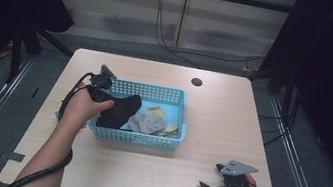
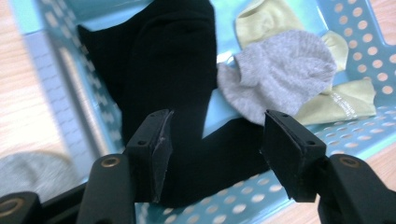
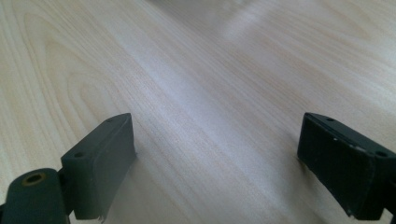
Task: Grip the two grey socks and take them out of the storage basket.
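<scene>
Socks: we count the black sock (image 2: pixel 173 84), grey sock (image 2: pixel 280 77) and yellow-green socks (image 2: pixel 343 100) already in the blue basket (image 1: pixel 139 139), one grey piece (image 2: pixel 32 172) apparently left outside its left wall, open table (image 1: pixel 221 117) rightward, left gripper (image 2: pixel 215 149) parted empty over the black sock, right gripper (image 3: pixel 217 163) wide.

Right hand-held gripper (image 3: pixel 217 163) jaws wide apart over bare wooden table (image 3: pixel 196 84); far edge blurred.
</scene>
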`<state>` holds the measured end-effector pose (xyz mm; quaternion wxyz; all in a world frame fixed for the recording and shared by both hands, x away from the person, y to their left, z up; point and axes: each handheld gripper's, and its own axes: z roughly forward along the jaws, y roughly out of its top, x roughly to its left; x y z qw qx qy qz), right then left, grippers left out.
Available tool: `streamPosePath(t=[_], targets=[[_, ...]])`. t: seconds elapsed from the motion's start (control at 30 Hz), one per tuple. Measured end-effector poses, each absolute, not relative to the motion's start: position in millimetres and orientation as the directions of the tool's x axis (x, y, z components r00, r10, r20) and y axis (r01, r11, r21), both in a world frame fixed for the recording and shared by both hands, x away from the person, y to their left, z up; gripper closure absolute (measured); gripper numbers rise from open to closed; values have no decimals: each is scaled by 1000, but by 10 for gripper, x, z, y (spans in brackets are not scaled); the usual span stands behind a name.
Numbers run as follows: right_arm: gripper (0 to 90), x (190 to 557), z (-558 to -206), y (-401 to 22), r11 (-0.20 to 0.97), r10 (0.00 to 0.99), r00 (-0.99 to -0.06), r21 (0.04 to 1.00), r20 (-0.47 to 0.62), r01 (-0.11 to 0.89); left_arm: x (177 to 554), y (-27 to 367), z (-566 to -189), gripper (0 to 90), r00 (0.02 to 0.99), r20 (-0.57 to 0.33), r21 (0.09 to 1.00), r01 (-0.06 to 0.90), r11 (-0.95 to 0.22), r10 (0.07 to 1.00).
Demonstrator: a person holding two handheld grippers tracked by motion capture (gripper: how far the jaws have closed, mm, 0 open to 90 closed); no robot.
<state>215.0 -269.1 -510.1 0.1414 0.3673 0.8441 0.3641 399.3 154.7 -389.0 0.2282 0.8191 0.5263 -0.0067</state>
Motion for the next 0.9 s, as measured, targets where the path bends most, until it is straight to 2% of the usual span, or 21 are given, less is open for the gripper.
streamPosePath(t=[0.6, 0.9], targets=[[107, 2150, -5101, -2691, 465, 723, -690, 719, 29, 517, 4080, 1173, -4198, 400, 500, -252, 355, 844, -402, 829], [107, 2150, -5101, -2691, 465, 723, -690, 718, 29, 517, 4148, 1003, -4364, 400, 504, -280, 348, 846, -404, 817]])
